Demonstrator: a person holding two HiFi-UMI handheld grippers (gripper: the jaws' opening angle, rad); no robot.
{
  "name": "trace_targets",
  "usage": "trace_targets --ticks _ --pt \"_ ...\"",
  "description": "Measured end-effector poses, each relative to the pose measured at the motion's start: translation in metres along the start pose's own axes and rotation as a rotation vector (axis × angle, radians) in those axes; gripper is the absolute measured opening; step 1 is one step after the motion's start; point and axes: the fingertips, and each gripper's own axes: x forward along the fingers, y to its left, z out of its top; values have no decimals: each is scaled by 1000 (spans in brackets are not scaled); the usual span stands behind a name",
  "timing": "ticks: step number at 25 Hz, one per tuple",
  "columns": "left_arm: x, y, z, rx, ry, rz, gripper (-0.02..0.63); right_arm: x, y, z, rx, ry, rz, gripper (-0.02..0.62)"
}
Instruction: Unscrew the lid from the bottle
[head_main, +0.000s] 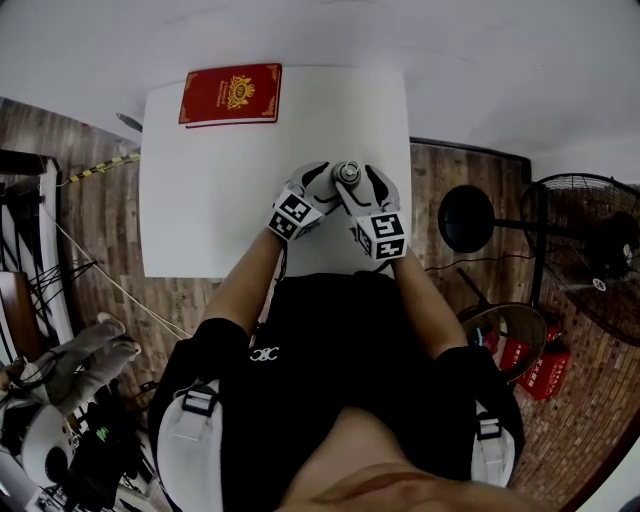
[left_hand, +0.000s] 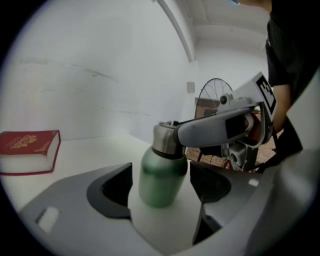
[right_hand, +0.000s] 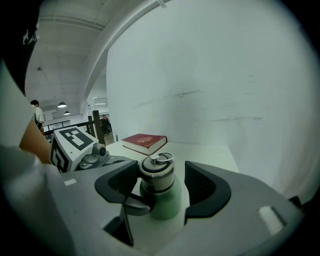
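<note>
Closest to the head cam is the person's black shirt (head_main: 330, 380), filling the bottom of the view, with both forearms reaching out toward 12 o'clock. Next biggest is the white table (head_main: 200, 200). Off the table at about 3 o'clock, a black fan (head_main: 590, 250) stands on the wood floor. A red book (head_main: 231, 95) lies flat in the table's 11 o'clock corner, well apart from everything else.

Both tongs meet over the table's 3 o'clock side. The left gripper (left_hand: 160, 187) comes in from 7 o'clock and its jaws are spread wide. The green bottle (left_hand: 161, 175) stands upright on the table between the pads, and there's a gap showing on both sides, so nothing is clamped. The right gripper (right_hand: 162, 186) comes in from 5 o'clock, sits higher up and is also released. The steel lid (right_hand: 157, 175) is between its pads, with clear space on the 3 o'clock side, while the 9 o'clock pad looks really close. The lid is still on the bottle. A little metal ring (right_hand: 162, 159) lies on top of the lid.
</note>
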Motion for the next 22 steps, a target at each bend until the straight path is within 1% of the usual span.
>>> trace_targets --ticks 4,6,8,10,12,15,18,20,22 --pt "9 -3 -5 -44 1 -49 388 3 3 0 -23 9 -8 268" --pt "11 -3 -4 -37 -16 -63 388 6 4 -1 -36 22 -3 267" --pt "12 -2 -4 -27 -26 -76 387 9 3 -4 -25 32 -1 267" --pt "11 -2 -5 -17 -13 -92 385 10 4 -6 -13 30 -2 266" --pt "10 -3 -5 2 12 -110 380 10 6 -4 -26 8 13 255" --pt "10 -3 -7 50 27 -128 371 11 7 -3 -65 -21 74 253" --pt "10 -3 -9 84 29 -137 370 10 9 -7 -119 -6 160 253" --pt "10 -2 -9 92 27 -135 370 10 10 -8 -169 2 249 253" --pt "10 -3 -9 100 34 -135 368 9 12 -9 -220 19 360 253"
